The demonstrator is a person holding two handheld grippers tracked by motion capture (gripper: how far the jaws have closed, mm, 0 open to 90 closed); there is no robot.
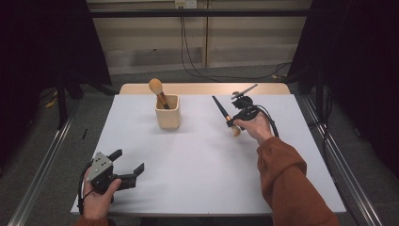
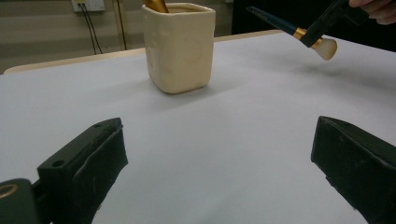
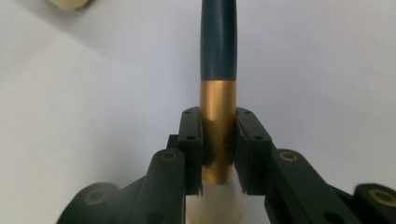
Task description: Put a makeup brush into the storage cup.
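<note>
Above white table (image 1: 197, 155): right claw (image 3: 218, 154) clamps unlabelled brush (image 3: 218, 70).

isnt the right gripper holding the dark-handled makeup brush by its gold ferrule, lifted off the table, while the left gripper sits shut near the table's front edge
Not quite: the left gripper is open, not shut. The left gripper view shows its jaws spread wide with bare table between them. The rest holds: the right gripper clamps the makeup brush by its gold ferrule, lifted off the table.
</note>
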